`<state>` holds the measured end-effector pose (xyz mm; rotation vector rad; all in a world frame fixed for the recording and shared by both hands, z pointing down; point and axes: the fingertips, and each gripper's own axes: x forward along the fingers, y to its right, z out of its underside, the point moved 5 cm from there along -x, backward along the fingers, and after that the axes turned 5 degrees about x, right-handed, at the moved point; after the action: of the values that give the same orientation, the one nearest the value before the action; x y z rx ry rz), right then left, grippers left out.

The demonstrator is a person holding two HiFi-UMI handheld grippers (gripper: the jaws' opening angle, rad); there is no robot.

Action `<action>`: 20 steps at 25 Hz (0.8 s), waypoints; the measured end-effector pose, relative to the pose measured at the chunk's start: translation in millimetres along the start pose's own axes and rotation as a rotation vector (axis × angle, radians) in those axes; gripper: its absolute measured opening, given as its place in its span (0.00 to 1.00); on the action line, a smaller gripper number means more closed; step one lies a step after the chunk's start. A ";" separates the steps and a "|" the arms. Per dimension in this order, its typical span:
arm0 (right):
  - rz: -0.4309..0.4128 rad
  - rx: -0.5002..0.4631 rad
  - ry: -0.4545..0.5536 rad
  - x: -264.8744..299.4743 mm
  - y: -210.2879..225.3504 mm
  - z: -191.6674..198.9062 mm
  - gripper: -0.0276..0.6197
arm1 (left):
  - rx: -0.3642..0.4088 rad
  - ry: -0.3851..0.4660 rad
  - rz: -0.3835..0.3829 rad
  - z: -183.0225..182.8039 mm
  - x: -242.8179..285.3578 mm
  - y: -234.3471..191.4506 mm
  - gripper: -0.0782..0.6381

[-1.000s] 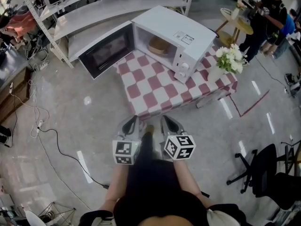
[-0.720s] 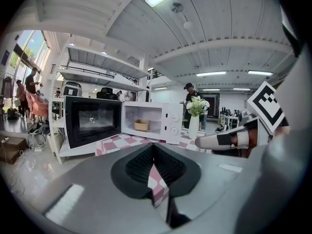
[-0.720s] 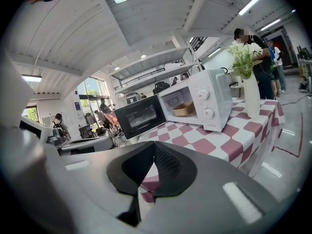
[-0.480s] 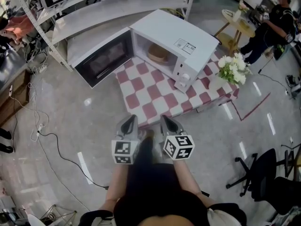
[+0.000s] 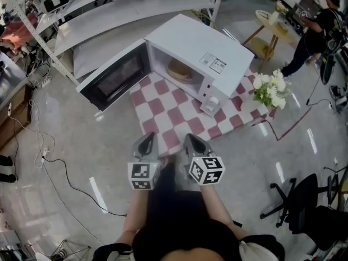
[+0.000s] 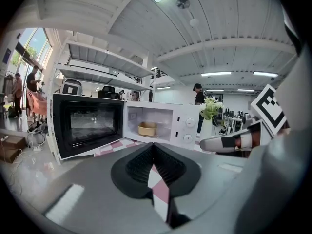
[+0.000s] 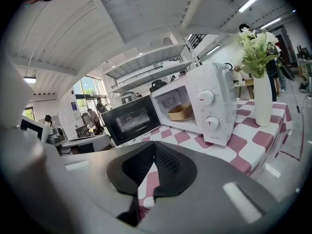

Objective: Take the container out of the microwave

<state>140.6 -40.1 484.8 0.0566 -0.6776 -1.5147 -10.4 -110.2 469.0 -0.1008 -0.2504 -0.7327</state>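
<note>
The left gripper and right gripper are held side by side, each with jaws closed tip to tip and nothing between them. Both are poised just short of the near edge of the table. Bare checked cloth lies before the microwave. Its door is swung wide to the left, past the table edge. The container sits inside, well apart from both grippers. Free room on either side of it is shown only in the gripper views.
</note>
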 end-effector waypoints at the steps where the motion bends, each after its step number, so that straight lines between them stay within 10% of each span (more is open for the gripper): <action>1: 0.003 -0.001 0.000 3.5 1.5 -3.0 0.04 | -0.001 0.000 0.003 -1.8 4.3 -1.4 0.12; 20: 0.037 -0.004 0.015 68.2 20.3 -50.5 0.04 | 0.001 0.007 0.046 -31.0 80.3 -39.3 0.12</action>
<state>174.9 -120.0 477.8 0.0527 -0.6602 -1.4789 26.5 -196.9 460.2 -0.1026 -0.2411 -0.6873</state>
